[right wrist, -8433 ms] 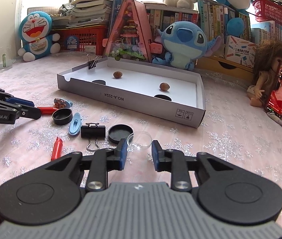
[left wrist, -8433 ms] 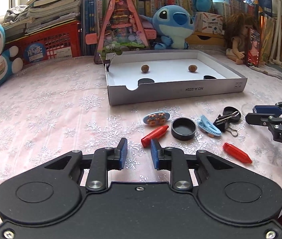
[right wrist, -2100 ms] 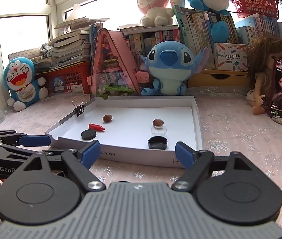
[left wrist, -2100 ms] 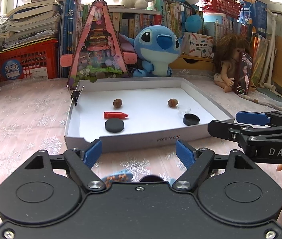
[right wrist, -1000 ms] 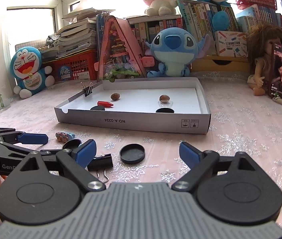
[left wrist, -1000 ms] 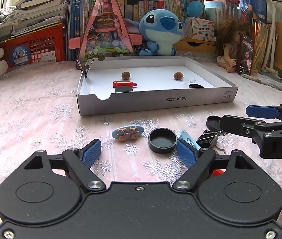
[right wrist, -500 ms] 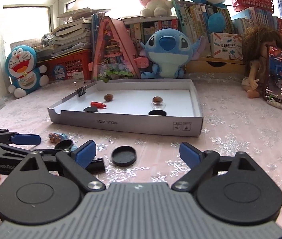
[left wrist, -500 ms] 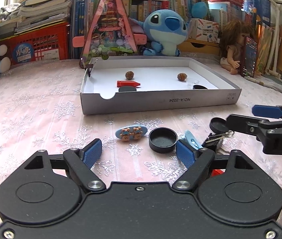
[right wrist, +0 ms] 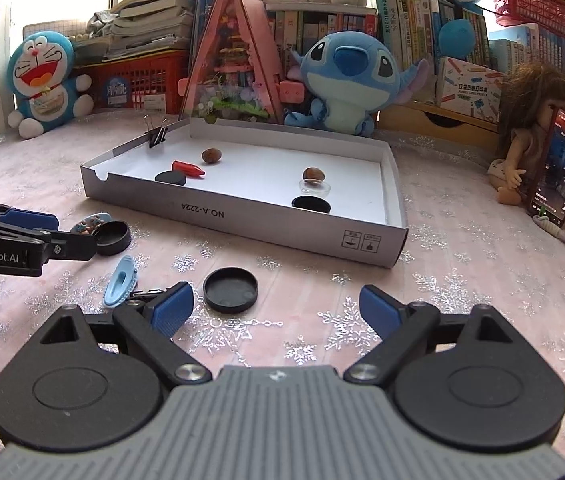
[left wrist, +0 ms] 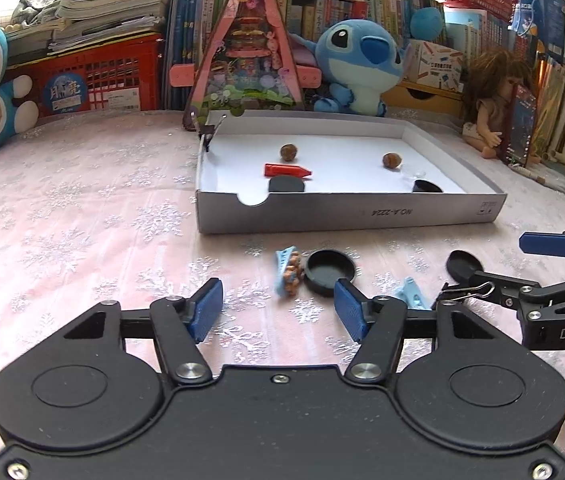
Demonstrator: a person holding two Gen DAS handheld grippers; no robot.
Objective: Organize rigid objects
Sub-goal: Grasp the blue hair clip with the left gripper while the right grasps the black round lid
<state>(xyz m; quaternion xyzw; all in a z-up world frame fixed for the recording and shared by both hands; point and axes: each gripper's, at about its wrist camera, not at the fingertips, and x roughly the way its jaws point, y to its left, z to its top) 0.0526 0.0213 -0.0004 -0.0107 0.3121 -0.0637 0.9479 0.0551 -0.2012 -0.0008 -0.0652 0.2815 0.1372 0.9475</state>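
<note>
A white cardboard tray [left wrist: 362, 212] [right wrist: 242, 216] holds a red crayon [left wrist: 287, 170], two black lids, two nuts and a clear dish [right wrist: 315, 187]. On the cloth in front lie a blue hair clip with bears [left wrist: 288, 271], a black cap [left wrist: 330, 271] [right wrist: 112, 236], a plain blue clip [right wrist: 120, 281], a black lid [right wrist: 230, 289] and a black binder clip [left wrist: 462, 294]. My left gripper [left wrist: 278, 310] is open and empty, just short of the bear clip and cap. My right gripper [right wrist: 276, 308] is open and empty, just behind the black lid.
A binder clip [right wrist: 156, 132] grips the tray's far left corner. Behind the tray stand a triangular toy house [left wrist: 244, 60], a Stitch plush [right wrist: 348, 76], a doll [left wrist: 490, 104], a Doraemon plush [right wrist: 44, 80], a red crate and books.
Both grippers have moved down and closer to the loose items on the cloth. The left one has narrowed somewhat. The bear hair clip has turned on edge beside the black cap.
</note>
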